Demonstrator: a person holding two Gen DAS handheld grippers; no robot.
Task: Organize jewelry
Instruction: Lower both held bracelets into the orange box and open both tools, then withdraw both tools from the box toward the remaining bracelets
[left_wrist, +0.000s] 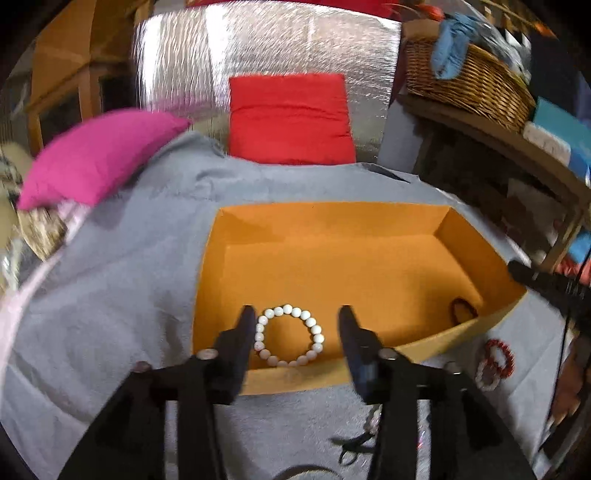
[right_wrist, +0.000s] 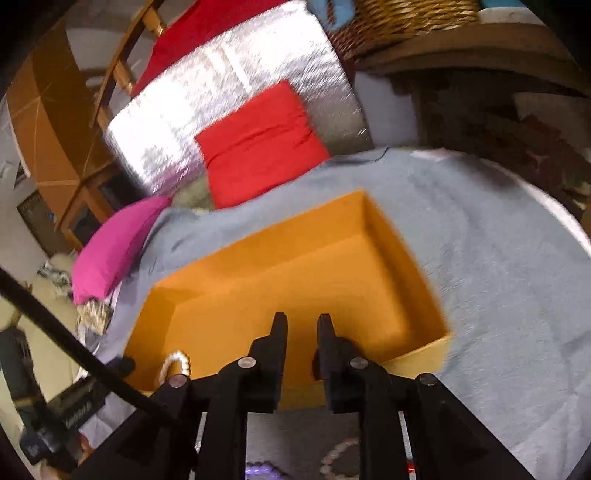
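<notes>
The left gripper (left_wrist: 295, 317) hangs over the near end of the orange box (left_wrist: 369, 218), its fingers apart, with nothing between them. Below the gap, the white bead bracelet (left_wrist: 290, 336) lies flat on the box floor by the near wall. A dark ring-shaped band (left_wrist: 463, 312), perhaps another bracelet, sits in the box's right corner. Outside the box, a red and white bracelet (left_wrist: 495, 363) rests on the grey cloth (left_wrist: 110, 277).

The right gripper (right_wrist: 302, 326) holds its fingers slightly apart, empty, over the box's near wall. Purple beads (right_wrist: 264, 472) lie on the cloth below it.

No writing is legible anywhere; a label at the right view's lower left is too blurred.
</notes>
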